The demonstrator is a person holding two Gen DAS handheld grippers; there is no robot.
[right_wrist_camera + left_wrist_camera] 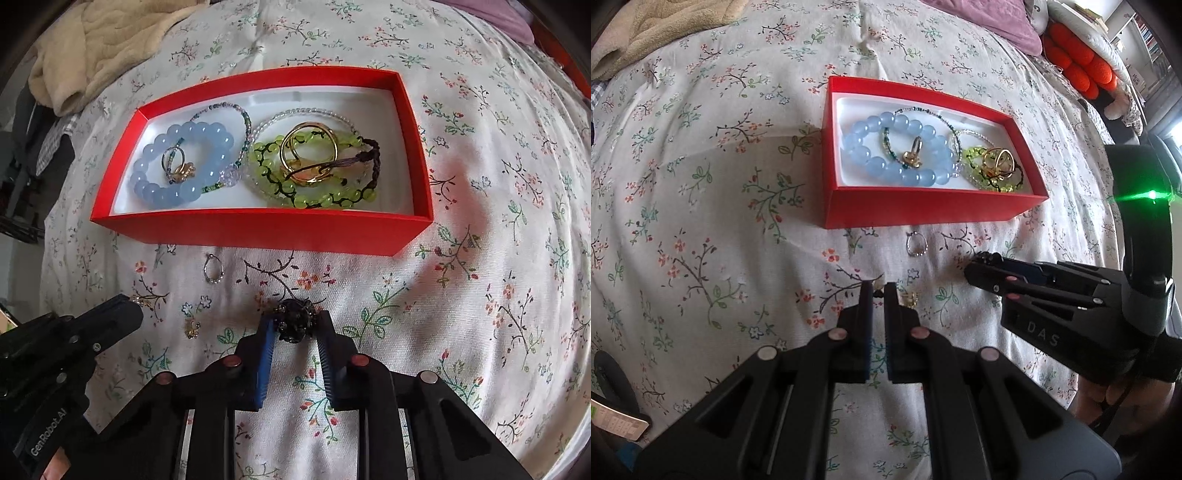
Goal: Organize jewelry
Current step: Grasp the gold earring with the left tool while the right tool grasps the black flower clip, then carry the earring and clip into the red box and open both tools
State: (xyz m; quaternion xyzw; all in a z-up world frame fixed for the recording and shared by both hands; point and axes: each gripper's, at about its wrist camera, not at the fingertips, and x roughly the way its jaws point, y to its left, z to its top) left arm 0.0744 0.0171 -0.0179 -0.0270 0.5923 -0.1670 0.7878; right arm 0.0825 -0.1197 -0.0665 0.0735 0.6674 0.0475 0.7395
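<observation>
Floral cotton, printed with small sprigs and blossoms, covers the bed (480,184) on which a shallow red cardboard box (258,230) with a white lining sits open. At far left a cream fleece blanket (92,48) lies bunched at the bed's edge. Inside the box's left half rests a bracelet of smooth, round, pale-blue beads (155,192), ringed by a thin strand of tiny green and clear beads (243,122), with a small gold ring (179,168) lying in the middle. In the right half sits a bracelet of translucent lime-green beads (317,201) knotted on dark cord, with a polished gold bangle (308,153) lying across it and a strand of clear beads (314,112) behind. On the sheet just in front of the box lies a slim silver ring (213,271), and nearer the cameras a small gold trinket (192,328). The left claw (878,286), matte black with blue ribbed pads, points steeply down at the bed with its fingers drawn together; whether anything is pinched at the tips is unclear. The right claw (297,323), built alike, stands beside it with its pads pressed on a knobbly black beaded cluster (293,319) against the sheet.
</observation>
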